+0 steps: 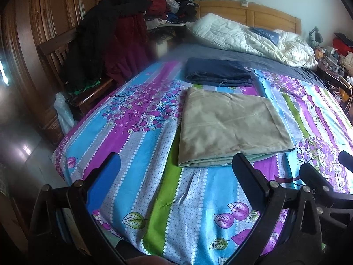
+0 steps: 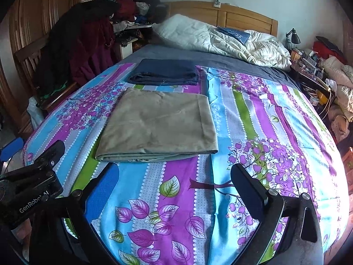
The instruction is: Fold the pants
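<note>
- Step in hand: folding judged complete or nearly so; khaki pants [image 1: 233, 125] lying as a flat, squared packet of several layers on the floral bedsheet [image 1: 136, 176], stacked edges visible along the near side.
- Position: packet at mid-bed, just ahead of both tools, touching neither; folded dark denim jeans [image 2: 164, 71] just beyond it, apart by a narrow strip of sheet.
- Left gripper [image 1: 176, 167]: fingers spread wide, nothing between them, held above the sheet short of the packet's near edge; blue pad on 1 finger [image 1: 106, 176], black inner face on the other.
- Right gripper [image 2: 174, 176]: likewise spread and empty, held near the packet's near right corner.
- Next move, as a judgement: either a final smoothing of the top layer or withdrawal; if 1 more fold is wanted, a pinch at each near corner through all layers, then a lift toward the far edge, kept level to stop layers sliding.
- Materials: khaki cloth thin, matte, softly creased, likely to slip layer on layer; denim thicker, with stitched seams; sheet smooth, printed with purple leaves and dotted stripes, slightly wrinkled near the tools.
- Surroundings: rumpled white quilt [image 2: 231, 39] against a wooden headboard [image 2: 242, 17]; chair heaped with dark clothes [image 1: 106, 44] at left.
</note>
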The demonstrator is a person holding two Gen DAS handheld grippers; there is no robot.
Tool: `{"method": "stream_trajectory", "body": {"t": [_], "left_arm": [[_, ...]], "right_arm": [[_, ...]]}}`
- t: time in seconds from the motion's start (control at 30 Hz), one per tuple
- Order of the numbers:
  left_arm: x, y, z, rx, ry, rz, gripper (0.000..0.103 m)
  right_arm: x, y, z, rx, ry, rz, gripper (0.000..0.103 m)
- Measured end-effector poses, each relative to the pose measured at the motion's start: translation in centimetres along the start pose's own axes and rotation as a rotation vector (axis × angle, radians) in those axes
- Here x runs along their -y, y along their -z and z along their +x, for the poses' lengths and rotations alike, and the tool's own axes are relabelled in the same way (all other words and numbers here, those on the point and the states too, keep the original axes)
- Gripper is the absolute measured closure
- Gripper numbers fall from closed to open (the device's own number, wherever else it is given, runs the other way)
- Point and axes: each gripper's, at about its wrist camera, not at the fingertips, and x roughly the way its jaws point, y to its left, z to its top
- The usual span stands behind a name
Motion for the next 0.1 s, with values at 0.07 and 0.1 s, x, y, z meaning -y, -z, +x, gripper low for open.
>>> {"method": "stream_trajectory", "body": {"t": [0.07, 0.1], "left_arm": [[0.02, 0.02, -0.04, -0.001, 0.005, 0.0, 0.002], [-0.01, 0.02, -0.05, -0.002, 0.011, -0.001, 0.002]], "right_arm": [[-0.05, -0.01, 0.0, -0.002, 0.004, -0.007, 0.001], [-0.08, -0.05, 0.06, -0.007, 0.016, -0.007, 0.001]]}}
